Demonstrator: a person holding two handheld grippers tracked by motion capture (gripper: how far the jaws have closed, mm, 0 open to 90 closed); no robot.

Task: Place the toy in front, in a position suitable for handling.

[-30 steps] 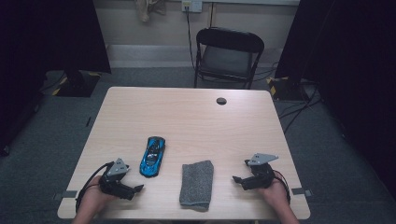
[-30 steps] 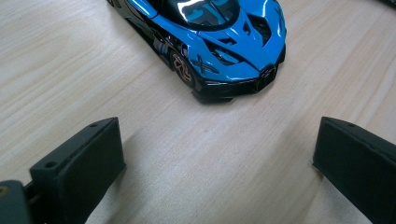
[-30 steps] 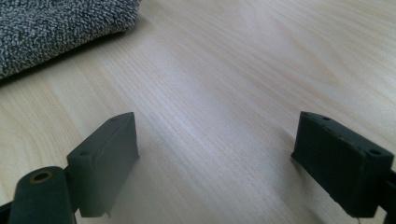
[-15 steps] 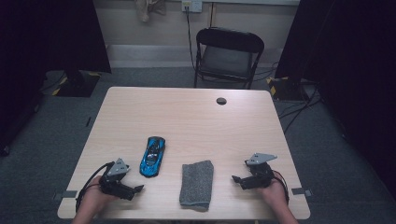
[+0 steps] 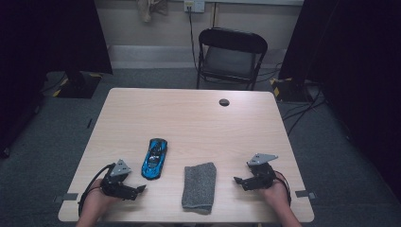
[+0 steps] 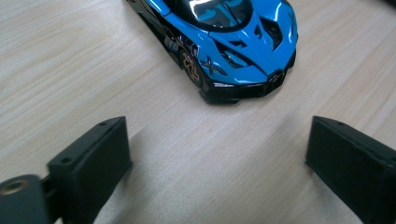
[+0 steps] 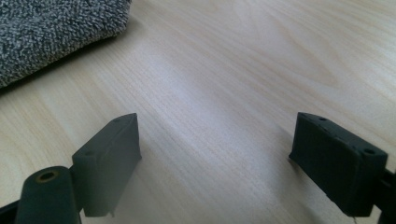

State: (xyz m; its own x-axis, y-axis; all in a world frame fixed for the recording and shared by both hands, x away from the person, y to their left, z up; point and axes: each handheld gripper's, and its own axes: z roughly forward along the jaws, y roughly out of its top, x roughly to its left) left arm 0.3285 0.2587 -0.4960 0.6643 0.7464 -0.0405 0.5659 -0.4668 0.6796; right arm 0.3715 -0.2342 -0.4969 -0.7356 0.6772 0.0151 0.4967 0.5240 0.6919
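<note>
A blue toy car (image 5: 154, 158) lies on the wooden table (image 5: 189, 123), left of centre; in the left gripper view the blue toy car (image 6: 219, 42) shows its nose just beyond the jaws. A folded grey cloth (image 5: 199, 186) lies near the front edge, and its corner, the grey cloth (image 7: 51, 32), appears at the upper left of the right gripper view. My left gripper (image 5: 140, 189) rests open at the front left, close to the car. My right gripper (image 5: 238, 180) rests open at the front right, a short way right of the cloth. Both hold nothing.
A small black round disc (image 5: 224, 102) sits near the table's far edge. A black folding chair (image 5: 230, 56) stands behind the table. Dark curtains flank both sides, and cables run across the floor at the right.
</note>
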